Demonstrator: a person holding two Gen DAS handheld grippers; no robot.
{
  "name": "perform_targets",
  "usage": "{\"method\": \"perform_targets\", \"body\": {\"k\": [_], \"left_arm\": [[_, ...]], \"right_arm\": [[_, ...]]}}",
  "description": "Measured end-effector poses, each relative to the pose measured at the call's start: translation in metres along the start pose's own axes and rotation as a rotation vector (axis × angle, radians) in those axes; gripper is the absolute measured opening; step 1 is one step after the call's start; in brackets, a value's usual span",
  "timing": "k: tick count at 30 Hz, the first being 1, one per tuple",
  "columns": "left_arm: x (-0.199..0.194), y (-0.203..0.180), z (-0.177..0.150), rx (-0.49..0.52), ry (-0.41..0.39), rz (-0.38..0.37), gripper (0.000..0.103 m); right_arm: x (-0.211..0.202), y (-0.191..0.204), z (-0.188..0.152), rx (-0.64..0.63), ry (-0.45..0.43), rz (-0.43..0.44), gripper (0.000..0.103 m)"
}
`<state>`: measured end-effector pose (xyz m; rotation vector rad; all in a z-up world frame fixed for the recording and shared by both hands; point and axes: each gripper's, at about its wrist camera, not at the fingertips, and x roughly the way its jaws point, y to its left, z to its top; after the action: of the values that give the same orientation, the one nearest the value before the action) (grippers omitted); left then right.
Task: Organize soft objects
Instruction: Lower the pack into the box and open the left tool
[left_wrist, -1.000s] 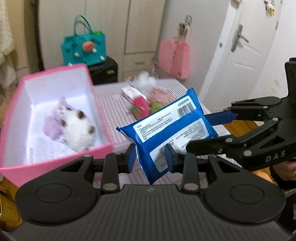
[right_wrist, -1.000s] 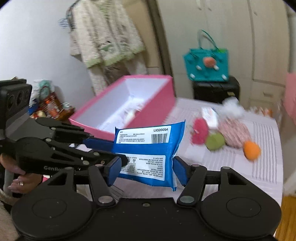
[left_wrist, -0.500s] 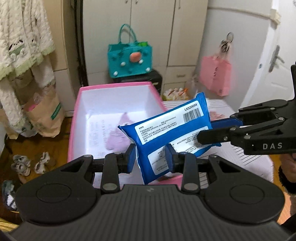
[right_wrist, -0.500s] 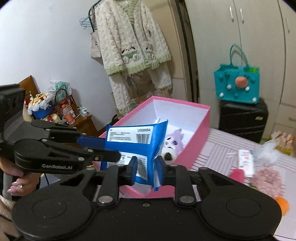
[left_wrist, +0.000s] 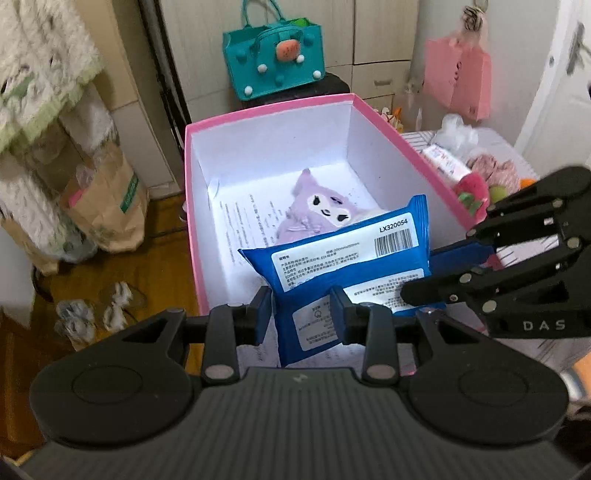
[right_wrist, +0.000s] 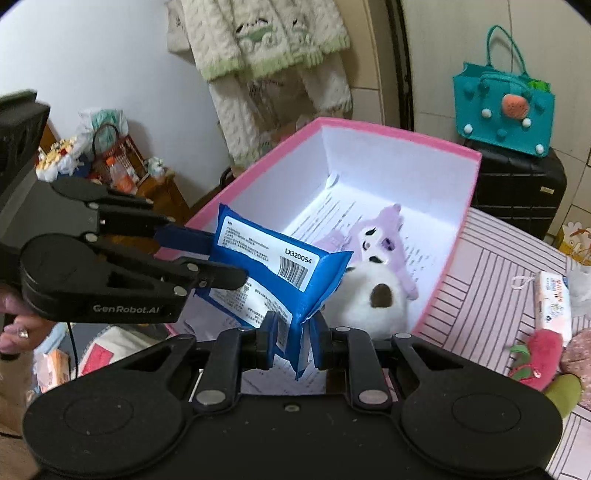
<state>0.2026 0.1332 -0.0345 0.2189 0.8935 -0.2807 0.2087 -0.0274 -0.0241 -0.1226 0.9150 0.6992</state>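
**Both grippers pinch the blue pack above the pink box**

At the far left of the right wrist view, a hand (right_wrist: 14, 325) grips the handle of the left gripper (right_wrist: 218, 258), whose black body reaches in level from the left, its blue fingers (right_wrist: 181, 236) pressed onto the pack's (right_wrist: 280, 269) left end. In the left wrist view that same gripper (left_wrist: 301, 314) points steeply down, its two pads squeezed against the lower left corner of the pack (left_wrist: 343, 258), which bulges between them.

The pack hangs tilted in the air over the near end of the box (left_wrist: 406, 147), touching neither its walls nor its floor as far as can be seen. Its white label and barcode face up.

Inside the box (right_wrist: 436, 140), on printed paper, lie a purple plush (right_wrist: 384, 236) and, nearer, a white plush (right_wrist: 369, 299) with a brown patch, the two touching. In the left wrist view the purple plush (left_wrist: 317, 210) shows just beyond the pack's top edge.

The right gripper (right_wrist: 293, 336) also tilts steeply down, its fingers nearly together, pinching the pack's thin right-hand seam. From the left wrist camera it (left_wrist: 424, 280) comes in from the right, one blue finger (left_wrist: 458, 254) behind the pack and a black one in front.

On the striped table (right_wrist: 491, 280) right of the box lie a pink-and-white packet (right_wrist: 552, 302), a red plush (right_wrist: 535, 358) and a green one (right_wrist: 565, 391), well apart from the grippers.
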Motion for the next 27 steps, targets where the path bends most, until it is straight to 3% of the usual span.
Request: {"method": "perform_targets", "body": {"k": [5,8,12,16,27], "left_arm": [[0.007,-0.012,-0.009,0.103,-0.004,0.08,0.033],[0.011,-0.01,-0.01,0.106,0.007,0.093,0.034],[0.004,-0.004,-0.009,0.072,-0.014,0.079,0.042],[-0.012,-0.002,-0.012,0.074,-0.056,0.084,0.042],[-0.07,-0.006,-0.002,0.072,-0.072,0.003,0.044]], "right_arm": [[0.016,0.001,0.006,0.003,0.038,-0.009,0.023],[0.022,0.006,0.006,-0.024,0.062,-0.026,0.023],[0.024,0.009,0.005,-0.034,0.069,-0.045,0.025],[0.012,0.011,0.005,-0.077,0.041,-0.098,0.029],[-0.042,0.014,0.007,-0.096,-0.014,-0.077,0.031]]}}
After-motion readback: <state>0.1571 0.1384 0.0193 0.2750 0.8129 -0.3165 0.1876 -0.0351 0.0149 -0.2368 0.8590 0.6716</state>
